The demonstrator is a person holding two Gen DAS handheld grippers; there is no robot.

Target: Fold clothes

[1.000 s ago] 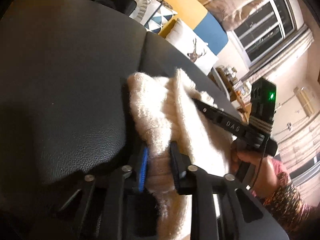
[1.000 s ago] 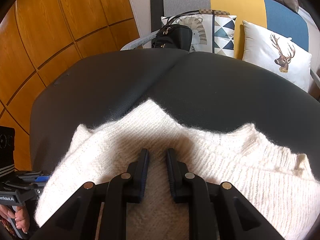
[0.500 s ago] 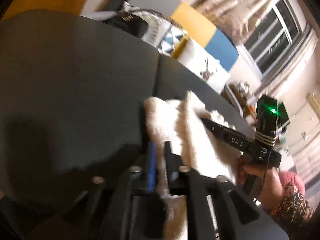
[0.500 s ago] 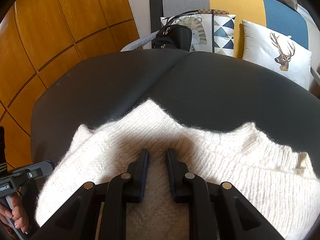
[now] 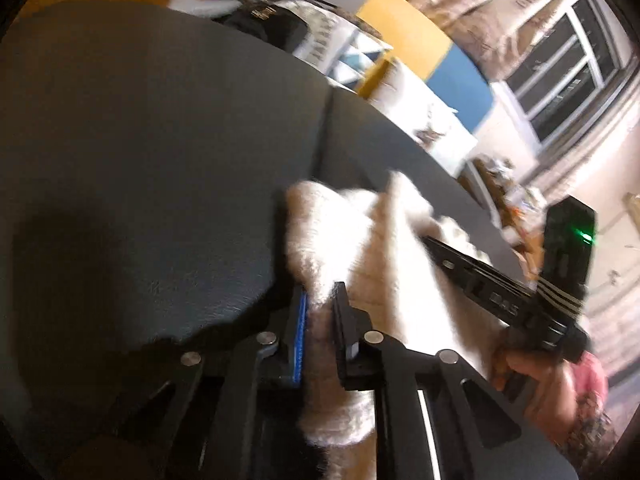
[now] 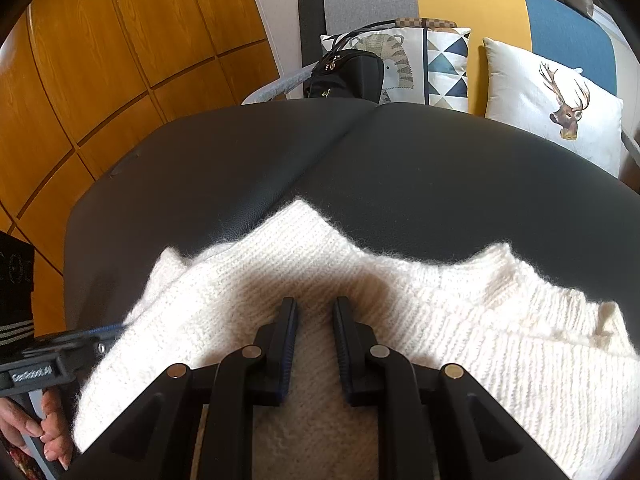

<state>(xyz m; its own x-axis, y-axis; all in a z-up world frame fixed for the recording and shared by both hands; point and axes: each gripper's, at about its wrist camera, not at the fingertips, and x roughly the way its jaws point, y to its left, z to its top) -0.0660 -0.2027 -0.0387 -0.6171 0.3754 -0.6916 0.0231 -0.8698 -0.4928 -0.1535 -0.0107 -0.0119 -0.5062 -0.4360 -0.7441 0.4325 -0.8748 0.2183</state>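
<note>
A fluffy white knitted sweater lies on a black leather surface. My right gripper rests on its middle, jaws narrowly apart with a ridge of knit pinched between them. In the left wrist view my left gripper has the sweater's left edge between its pads. Its jaws are closing and the pads press the fabric. The right gripper reaches into the sweater from the right there. The left gripper shows at the sweater's left edge in the right wrist view.
Beyond the leather surface stand a black handbag, a patterned pillow and a deer pillow against a grey, yellow and blue backrest. A wooden panel wall is at left. A person's hand holds the right gripper's handle.
The left gripper's jaws have narrowed on the sweater's edge and its view has tilted upward. In the right wrist view the left gripper's tip has moved in to the sweater. The right gripper kept still.
</note>
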